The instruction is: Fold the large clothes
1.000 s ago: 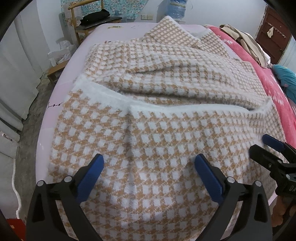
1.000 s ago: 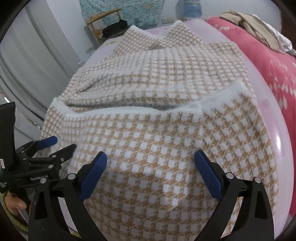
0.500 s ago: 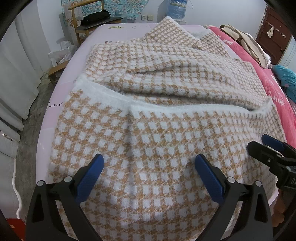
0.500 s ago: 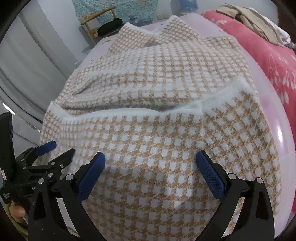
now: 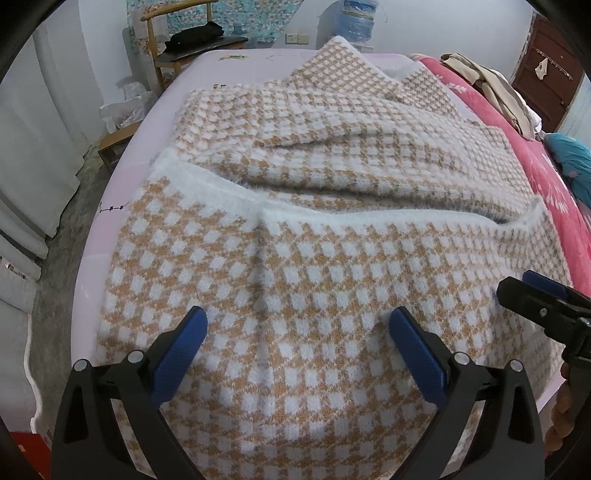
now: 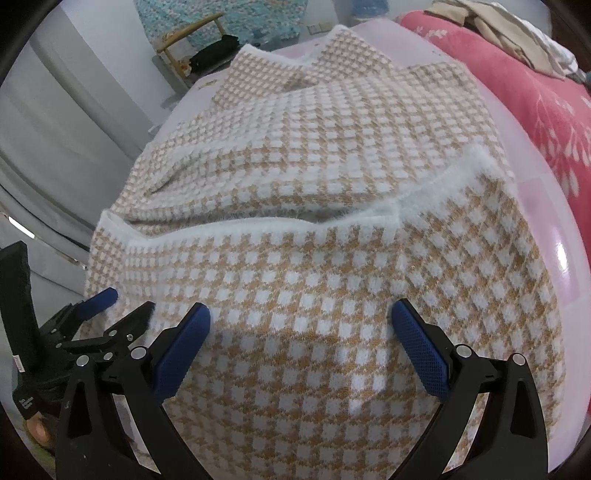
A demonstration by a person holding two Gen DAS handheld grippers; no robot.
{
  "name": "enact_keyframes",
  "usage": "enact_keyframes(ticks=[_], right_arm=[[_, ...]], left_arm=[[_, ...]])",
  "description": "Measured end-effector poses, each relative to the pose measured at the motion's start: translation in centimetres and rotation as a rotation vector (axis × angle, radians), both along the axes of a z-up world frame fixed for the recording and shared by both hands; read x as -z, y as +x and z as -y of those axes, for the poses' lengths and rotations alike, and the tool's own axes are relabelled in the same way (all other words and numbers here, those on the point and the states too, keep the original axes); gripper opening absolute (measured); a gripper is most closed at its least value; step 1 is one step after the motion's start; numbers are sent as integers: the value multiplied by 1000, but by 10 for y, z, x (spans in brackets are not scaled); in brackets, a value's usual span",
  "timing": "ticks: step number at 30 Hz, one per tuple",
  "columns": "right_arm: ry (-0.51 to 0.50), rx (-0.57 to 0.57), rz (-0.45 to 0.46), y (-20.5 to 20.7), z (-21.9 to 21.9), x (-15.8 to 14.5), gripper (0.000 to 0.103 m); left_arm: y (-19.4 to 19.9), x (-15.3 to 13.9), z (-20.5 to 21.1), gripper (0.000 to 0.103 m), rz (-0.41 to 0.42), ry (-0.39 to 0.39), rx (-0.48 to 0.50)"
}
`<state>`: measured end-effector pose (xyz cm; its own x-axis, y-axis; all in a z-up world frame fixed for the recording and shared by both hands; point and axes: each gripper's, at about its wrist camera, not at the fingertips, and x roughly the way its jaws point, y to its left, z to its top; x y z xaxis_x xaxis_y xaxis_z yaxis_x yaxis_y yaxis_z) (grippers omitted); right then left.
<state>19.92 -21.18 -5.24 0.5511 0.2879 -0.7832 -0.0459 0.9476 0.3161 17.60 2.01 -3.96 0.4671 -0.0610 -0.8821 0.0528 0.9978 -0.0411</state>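
Note:
A large tan-and-white checked knit garment [image 5: 314,258] lies spread on a pink bed, its near part folded over with a fluffy white hem [image 5: 369,216] across the middle. It also shows in the right wrist view [image 6: 314,277]. My left gripper [image 5: 295,343] is open above the near part, holding nothing; it also shows at the left of the right wrist view [image 6: 125,306]. My right gripper [image 6: 301,339] is open above the same near part, empty. It shows at the right edge of the left wrist view [image 5: 532,288].
The pink bed sheet [image 5: 122,184] ends at the left in a drop to the floor. A red blanket [image 6: 535,92] with beige clothes [image 5: 491,88] lies along the right. A wooden chair [image 5: 184,40] and a water bottle [image 5: 356,16] stand at the far end.
Both grippers have stayed open and shifted slightly forward over the garment. The garment has not visibly moved.

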Motion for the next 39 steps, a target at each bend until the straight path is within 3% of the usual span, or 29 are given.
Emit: enact_keyframes(ticks=[4, 11, 39], right_arm=[[8, 1, 2, -1, 2, 0, 95], [-63, 1, -1, -4, -5, 2, 95], [-60, -5, -1, -2, -7, 2, 95]], left_arm=[[-1, 1, 0, 97, 5, -1, -2], [-1, 1, 0, 97, 5, -5, -3], [0, 2, -2, 97, 1, -12, -2]])
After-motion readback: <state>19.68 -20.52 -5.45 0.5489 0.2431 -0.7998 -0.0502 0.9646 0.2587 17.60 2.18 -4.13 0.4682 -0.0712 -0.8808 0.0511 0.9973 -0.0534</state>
